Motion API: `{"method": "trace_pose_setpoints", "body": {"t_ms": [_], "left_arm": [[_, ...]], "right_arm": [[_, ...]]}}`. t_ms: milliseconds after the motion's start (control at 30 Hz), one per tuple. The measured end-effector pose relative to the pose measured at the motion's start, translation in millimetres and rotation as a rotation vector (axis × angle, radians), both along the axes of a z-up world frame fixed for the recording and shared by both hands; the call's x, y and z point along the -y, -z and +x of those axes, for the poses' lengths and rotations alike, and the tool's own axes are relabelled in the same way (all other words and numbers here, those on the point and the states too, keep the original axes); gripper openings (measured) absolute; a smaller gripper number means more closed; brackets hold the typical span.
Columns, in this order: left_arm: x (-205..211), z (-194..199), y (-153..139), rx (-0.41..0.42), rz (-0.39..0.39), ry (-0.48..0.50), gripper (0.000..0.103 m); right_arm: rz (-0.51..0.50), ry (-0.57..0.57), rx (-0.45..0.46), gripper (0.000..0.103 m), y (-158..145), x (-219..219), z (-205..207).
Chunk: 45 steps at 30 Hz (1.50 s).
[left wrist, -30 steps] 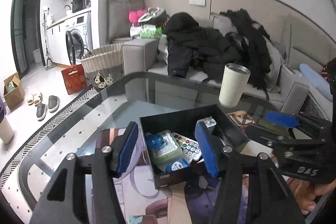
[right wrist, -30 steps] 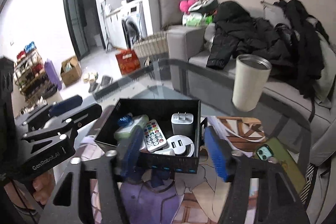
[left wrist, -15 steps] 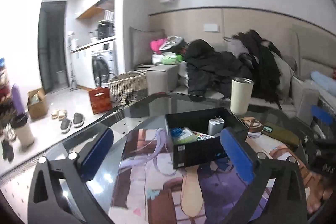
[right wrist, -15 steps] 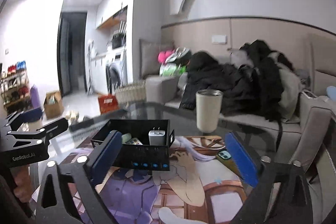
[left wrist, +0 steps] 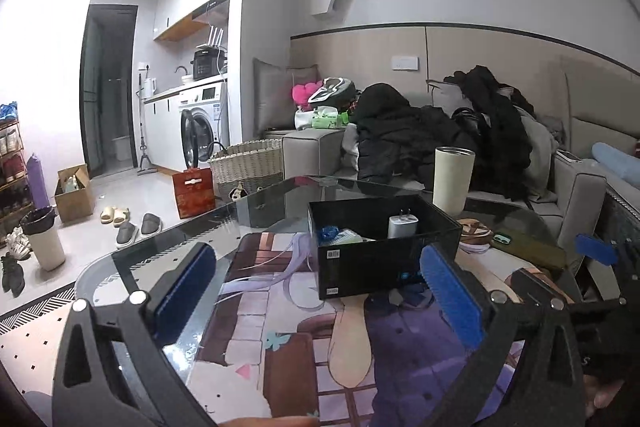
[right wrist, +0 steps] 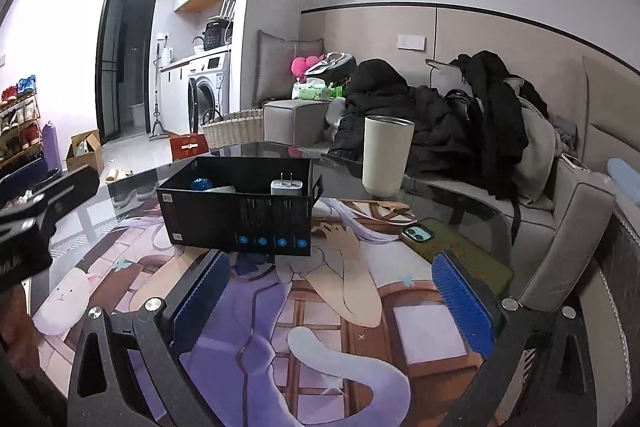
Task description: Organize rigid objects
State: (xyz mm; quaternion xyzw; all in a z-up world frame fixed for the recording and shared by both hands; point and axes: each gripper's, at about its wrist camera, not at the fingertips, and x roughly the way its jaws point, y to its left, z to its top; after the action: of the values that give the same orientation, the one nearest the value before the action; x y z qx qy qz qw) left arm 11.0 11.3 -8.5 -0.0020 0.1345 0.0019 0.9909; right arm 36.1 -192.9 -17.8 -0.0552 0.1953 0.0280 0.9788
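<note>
A black open box (left wrist: 384, 259) stands on the glass table, on a printed mat (left wrist: 304, 339). Inside it I see a white plug charger (left wrist: 402, 225) and a blue item (left wrist: 328, 231); the rest of its contents are hidden by the walls. The box also shows in the right wrist view (right wrist: 236, 211), with the charger (right wrist: 285, 185) upright. My left gripper (left wrist: 316, 291) is open and empty, low over the mat, short of the box. My right gripper (right wrist: 332, 291) is open and empty, also back from the box.
A cream tumbler (right wrist: 386, 157) stands behind the box. A green-cased phone (right wrist: 452, 247) lies on the table at the right. A grey sofa (right wrist: 560, 211) piled with dark coats runs behind the table. The table's glass edge (left wrist: 120, 259) curves at the left.
Both grippers have pulled back and down from above the box and opened wider. The box now sits farther off and I see it from the side, not from above.
</note>
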Motion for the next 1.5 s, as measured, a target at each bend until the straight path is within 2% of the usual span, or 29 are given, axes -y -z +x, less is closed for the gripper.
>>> {"method": "trace_pose_setpoints", "body": {"t_ms": [267,700,1500], "left_arm": [[2.4,1.0,0.6,-0.022,0.003,0.004,0.103],[1.6,1.2,1.4,-0.041,0.001,-0.004,0.103],[-0.4,5.4,5.6,-0.072,0.006,0.012,0.103]], "right_arm": [[-0.016,-0.013,-0.017,0.103,2.7,-5.7,2.9],[-0.001,-0.024,0.028,0.103,-3.8,-5.6,-4.4],[-0.001,-0.026,0.006,0.103,-3.2,-7.3,-3.9]]}}
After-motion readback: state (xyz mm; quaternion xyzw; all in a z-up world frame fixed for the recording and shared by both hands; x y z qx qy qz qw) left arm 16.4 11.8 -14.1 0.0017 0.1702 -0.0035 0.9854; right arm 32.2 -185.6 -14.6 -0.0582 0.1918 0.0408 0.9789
